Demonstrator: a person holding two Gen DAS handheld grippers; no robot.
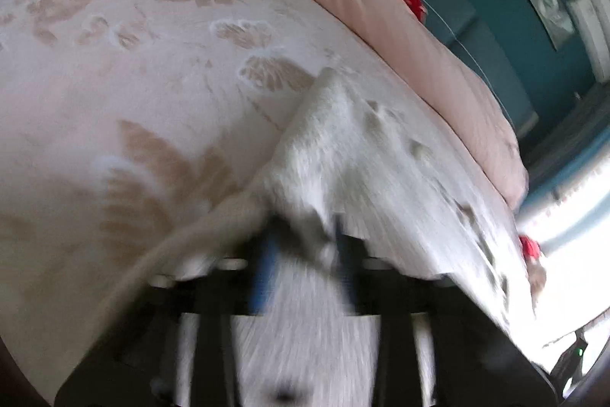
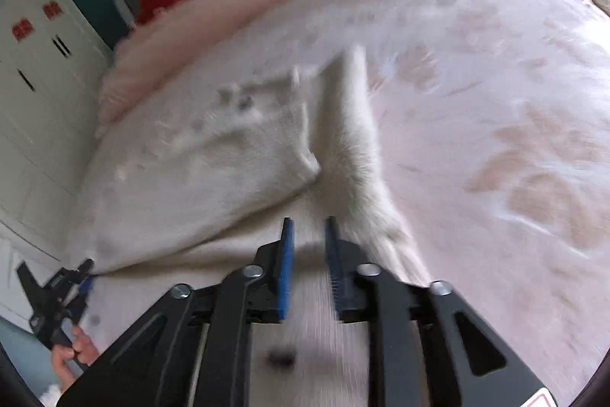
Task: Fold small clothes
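The white fuzzy garment (image 2: 213, 155) lies on the bed (image 2: 495, 94), one flap laid over. The right tool (image 2: 309, 254) stands apart, empty, above it. The left tool (image 1: 305, 254) looks apart with cloth between, though blur obscures contact. Next: regrip an edge for another fold.

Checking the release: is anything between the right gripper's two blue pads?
In the right wrist view, the right gripper stands open, nothing pinched: between its pads shows only the white garment lying below on the pink bedspread.
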